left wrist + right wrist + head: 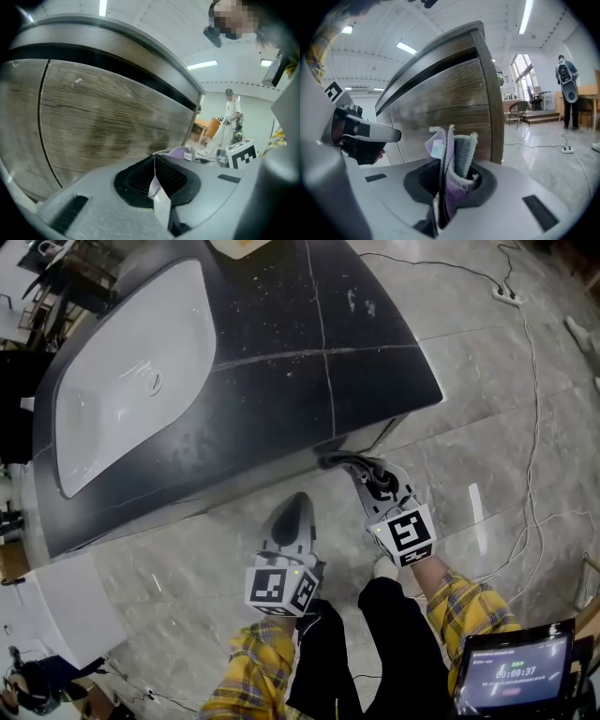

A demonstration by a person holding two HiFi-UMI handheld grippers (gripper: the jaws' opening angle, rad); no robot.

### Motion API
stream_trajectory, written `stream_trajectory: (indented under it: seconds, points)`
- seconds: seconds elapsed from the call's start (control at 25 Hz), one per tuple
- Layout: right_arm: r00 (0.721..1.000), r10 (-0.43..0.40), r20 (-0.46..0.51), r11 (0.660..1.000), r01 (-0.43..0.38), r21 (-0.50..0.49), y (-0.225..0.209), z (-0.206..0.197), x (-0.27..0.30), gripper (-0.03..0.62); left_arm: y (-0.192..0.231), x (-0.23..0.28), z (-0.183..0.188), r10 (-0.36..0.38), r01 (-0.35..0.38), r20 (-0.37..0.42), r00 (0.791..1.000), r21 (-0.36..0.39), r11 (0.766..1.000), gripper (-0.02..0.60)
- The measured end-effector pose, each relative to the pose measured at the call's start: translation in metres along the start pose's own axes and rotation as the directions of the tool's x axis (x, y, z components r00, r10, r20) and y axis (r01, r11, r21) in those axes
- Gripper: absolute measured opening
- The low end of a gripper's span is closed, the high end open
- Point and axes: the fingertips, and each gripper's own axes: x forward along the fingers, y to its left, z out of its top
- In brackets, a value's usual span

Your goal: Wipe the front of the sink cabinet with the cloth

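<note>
The sink cabinet has a dark speckled top (356,343) with a white basin (131,371). Its wood-grain front (103,122) fills the left gripper view and also shows in the right gripper view (440,108). A folded purple and grey cloth (457,159) stands up between the jaws of my right gripper (447,176), which is shut on it. From above, that gripper (352,465) sits low at the cabinet's front right corner, the cloth (339,461) against the front. My left gripper (297,507) hangs beside it, a little off the front, jaws shut and empty (153,176).
The floor is glossy grey tile. Cables run along the right to a power strip (506,294). A screen device (516,676) sits at the lower right. A white unit (66,606) stands left of the cabinet. A person (567,89) and chairs are far behind.
</note>
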Motion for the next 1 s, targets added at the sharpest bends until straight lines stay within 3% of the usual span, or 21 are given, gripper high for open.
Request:
stream_trajectory:
  seconds: [0.48,1.0]
  points:
    - [0.995,-0.102,-0.002,0.994,0.102,0.033,-0.058,-0.007,-0.032,0.044,-0.035,0.020,-0.002,-0.038,0.039,-0.027,0.999,0.024,0.999,0.006]
    - [0.988,-0.152,0.012,0.987,0.151,0.060,-0.064,0.015,-0.083,0.043,-0.086,0.026,0.019,-0.121,0.122,-0.028,0.992,0.045,0.992,0.006]
